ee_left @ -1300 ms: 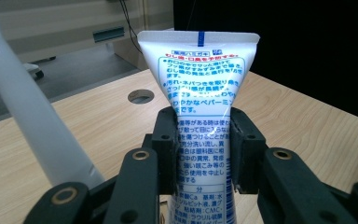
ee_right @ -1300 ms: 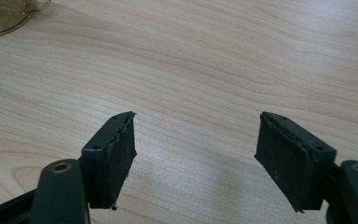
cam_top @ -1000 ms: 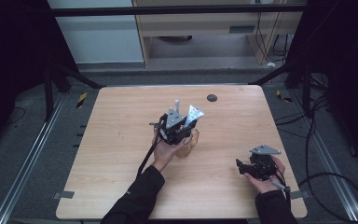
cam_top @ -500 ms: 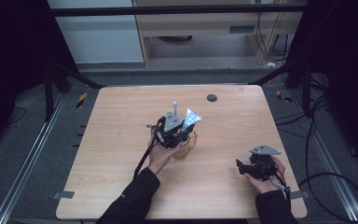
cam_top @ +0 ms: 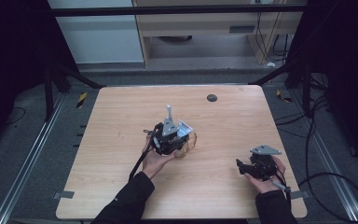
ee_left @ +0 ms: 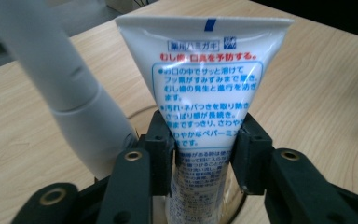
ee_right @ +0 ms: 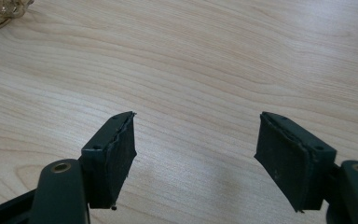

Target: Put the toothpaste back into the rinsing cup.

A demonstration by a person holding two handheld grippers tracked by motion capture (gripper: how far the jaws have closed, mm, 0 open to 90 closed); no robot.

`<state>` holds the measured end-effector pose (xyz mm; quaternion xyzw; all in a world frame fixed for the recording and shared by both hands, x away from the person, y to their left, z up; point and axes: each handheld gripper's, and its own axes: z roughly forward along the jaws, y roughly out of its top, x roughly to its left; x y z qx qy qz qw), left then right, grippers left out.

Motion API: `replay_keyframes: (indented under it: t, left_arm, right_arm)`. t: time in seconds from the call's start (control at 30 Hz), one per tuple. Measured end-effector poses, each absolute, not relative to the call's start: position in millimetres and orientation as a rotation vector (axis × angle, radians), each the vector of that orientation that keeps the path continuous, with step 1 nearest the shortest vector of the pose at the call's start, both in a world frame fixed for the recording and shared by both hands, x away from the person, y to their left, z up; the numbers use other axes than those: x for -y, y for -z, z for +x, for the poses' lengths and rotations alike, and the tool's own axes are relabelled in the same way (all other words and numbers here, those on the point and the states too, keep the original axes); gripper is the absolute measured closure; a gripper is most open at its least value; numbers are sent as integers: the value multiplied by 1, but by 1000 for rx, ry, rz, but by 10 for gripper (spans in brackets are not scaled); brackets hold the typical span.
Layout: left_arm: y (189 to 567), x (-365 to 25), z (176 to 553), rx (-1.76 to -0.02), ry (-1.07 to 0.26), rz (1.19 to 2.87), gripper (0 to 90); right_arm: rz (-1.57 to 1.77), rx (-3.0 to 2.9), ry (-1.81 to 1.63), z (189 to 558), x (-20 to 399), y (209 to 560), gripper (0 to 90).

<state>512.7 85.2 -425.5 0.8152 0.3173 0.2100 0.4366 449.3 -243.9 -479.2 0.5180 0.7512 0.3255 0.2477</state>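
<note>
Here, the left gripper [ee_left: 205,149] clamps a white tube [ee_left: 207,79] printed with red and blue Japanese text, standing crimped end up in what seems a clear cup [cam_top: 189,142] mid-table, beside a grey handle [ee_left: 60,79]. The right gripper [ee_right: 196,158] rests with jaws apart over bare wooden table [ee_right: 205,60].

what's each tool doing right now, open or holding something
Left tool: shut on the toothpaste tube, which stands in a clear cup.
Right tool: open, nothing between its jaws, bare table beneath.
</note>
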Motion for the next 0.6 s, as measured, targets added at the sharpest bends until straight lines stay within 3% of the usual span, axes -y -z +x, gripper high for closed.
replay_keyframes:
  t: [0.17, 0.33, 0.6]
  left_arm:
    - [427, -88, 505, -781, -544, 2051, 615]
    - [420, -96, 499, -782, -522, 2010, 494]
    - [420, -120, 478, -783, -537, 1979, 446]
  right_arm:
    - [1415, -2043, -893, 449, 244, 479, 281]
    - [1412, -2042, -892, 449, 244, 479, 279]
    - [1416, -2035, -891, 448, 245, 478, 278]
